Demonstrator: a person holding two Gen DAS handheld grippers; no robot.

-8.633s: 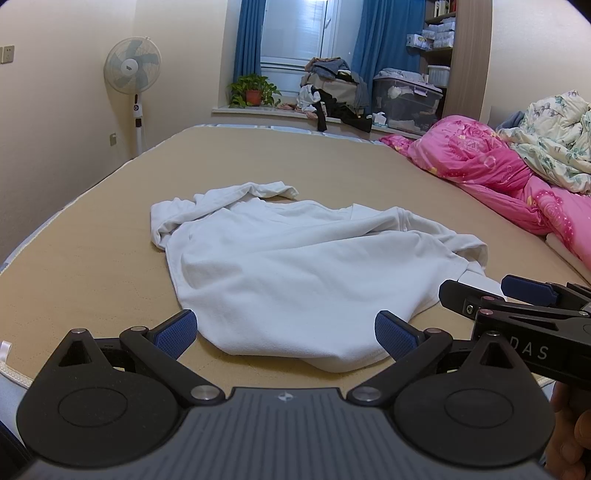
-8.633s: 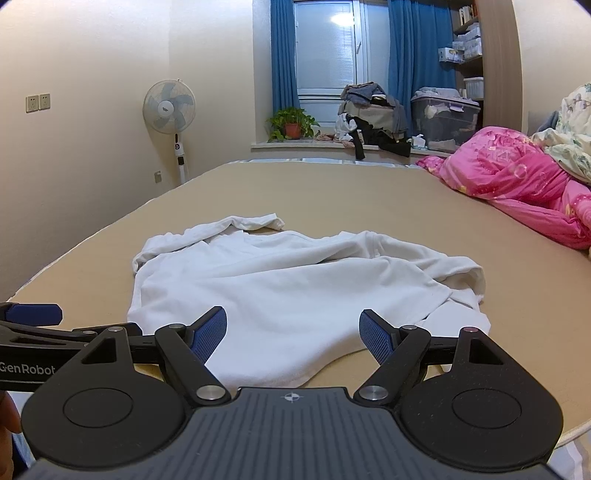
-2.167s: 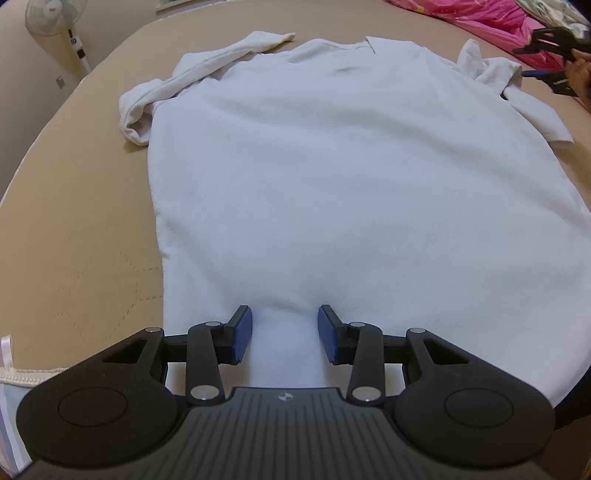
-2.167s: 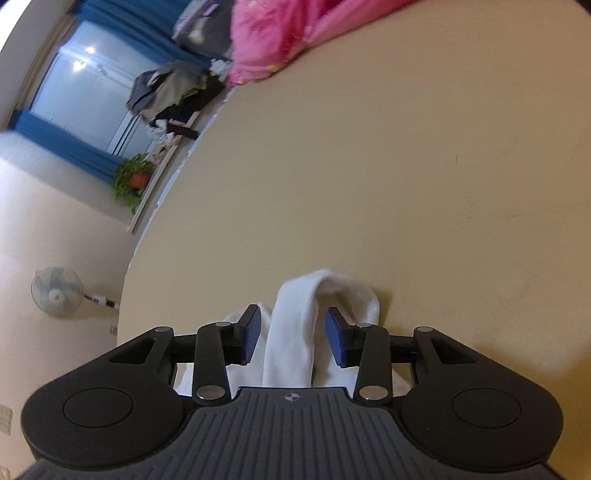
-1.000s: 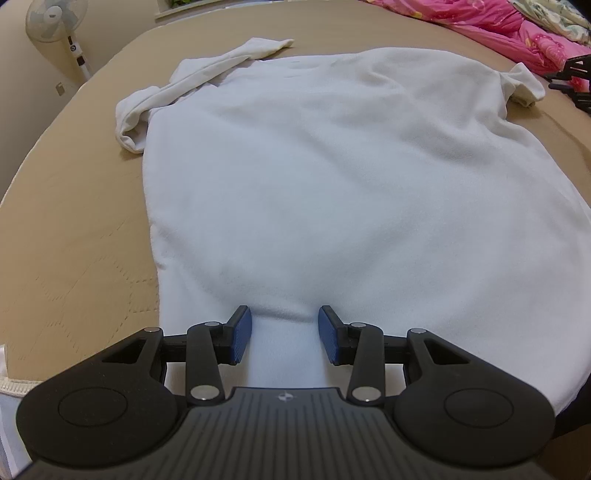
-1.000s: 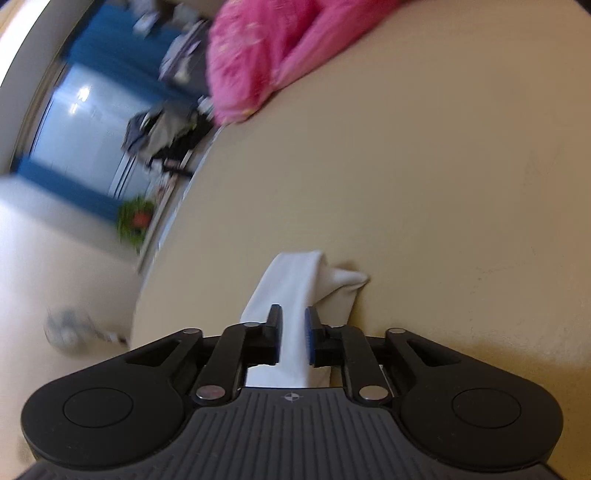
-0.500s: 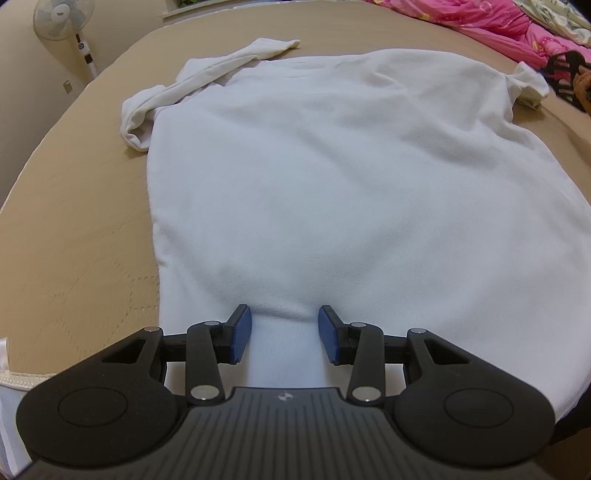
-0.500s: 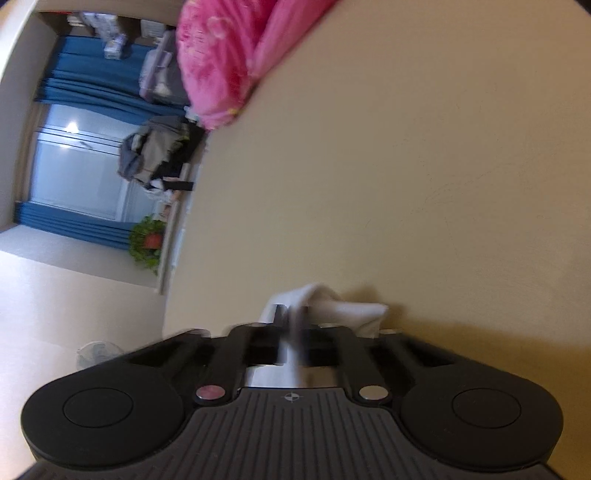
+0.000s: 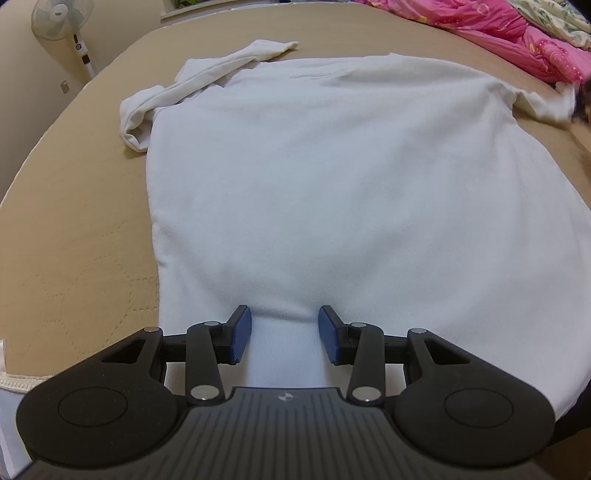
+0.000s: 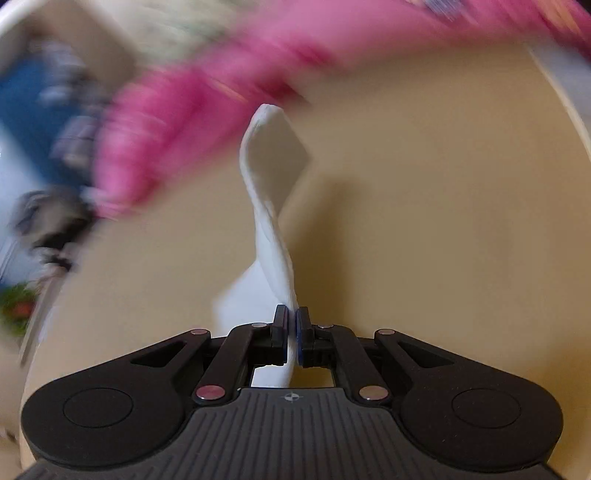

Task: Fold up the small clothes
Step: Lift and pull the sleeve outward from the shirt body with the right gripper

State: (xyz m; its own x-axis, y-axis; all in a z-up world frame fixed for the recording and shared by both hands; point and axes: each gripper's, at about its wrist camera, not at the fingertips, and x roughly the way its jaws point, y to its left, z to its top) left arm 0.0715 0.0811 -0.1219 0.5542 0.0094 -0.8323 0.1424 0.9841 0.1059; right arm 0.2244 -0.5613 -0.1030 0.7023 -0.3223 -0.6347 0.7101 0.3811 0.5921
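A white T-shirt (image 9: 332, 166) lies spread flat on the tan mattress (image 9: 66, 236), hem toward me. My left gripper (image 9: 284, 334) is open, its blue pads either side of the hem's middle, with cloth between them. Its left sleeve (image 9: 192, 85) lies bunched at the far left. My right gripper (image 10: 291, 332) is shut on the right sleeve (image 10: 271, 206), which stands up twisted in front of it. In the left wrist view that sleeve (image 9: 543, 105) is stretched out to the far right edge.
A pink quilt (image 9: 517, 33) lies along the far right of the mattress, also blurred in the right wrist view (image 10: 221, 85). A standing fan (image 9: 62, 22) is off the far left corner. The mattress's front edge (image 9: 22, 380) is at lower left.
My right gripper has closed on the right sleeve and swung round fast, pulling it outward; its view is blurred. The left gripper has stayed at the hem, still open.
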